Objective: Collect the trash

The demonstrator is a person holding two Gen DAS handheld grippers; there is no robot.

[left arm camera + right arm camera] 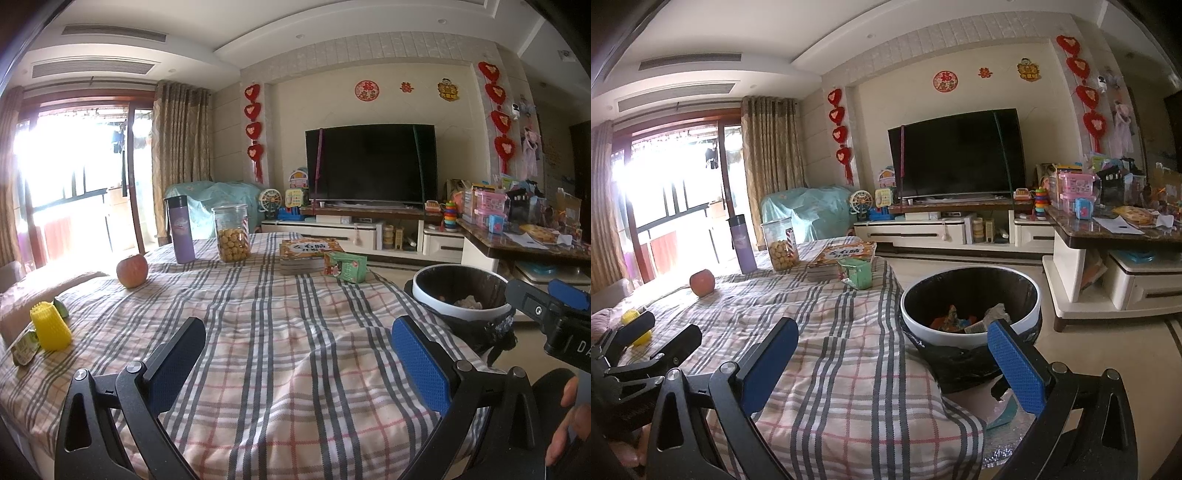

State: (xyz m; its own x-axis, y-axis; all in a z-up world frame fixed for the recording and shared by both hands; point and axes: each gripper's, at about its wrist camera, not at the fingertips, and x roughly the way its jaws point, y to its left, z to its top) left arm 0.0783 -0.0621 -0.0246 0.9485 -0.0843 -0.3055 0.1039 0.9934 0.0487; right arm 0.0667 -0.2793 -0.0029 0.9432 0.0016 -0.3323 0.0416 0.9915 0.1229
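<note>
A white-rimmed trash bin (971, 338) with a black liner stands on the floor off the table's right side, with wrappers inside; it also shows in the left wrist view (461, 314). On the table's left edge lie a yellow foam net (50, 326), a green wrapper (24, 347) and a green scrap (61, 308). My left gripper (299, 354) is open and empty above the plaid cloth. My right gripper (894, 358) is open and empty, between the table edge and the bin. It also shows in the left wrist view (546, 299).
The plaid-covered table (280, 350) holds an apple (132, 270), a purple flask (180, 229), a cookie jar (232, 233), books (308, 251) and a green carton (345, 266). A TV stand (923, 230) and a cluttered side counter (1115, 236) stand beyond.
</note>
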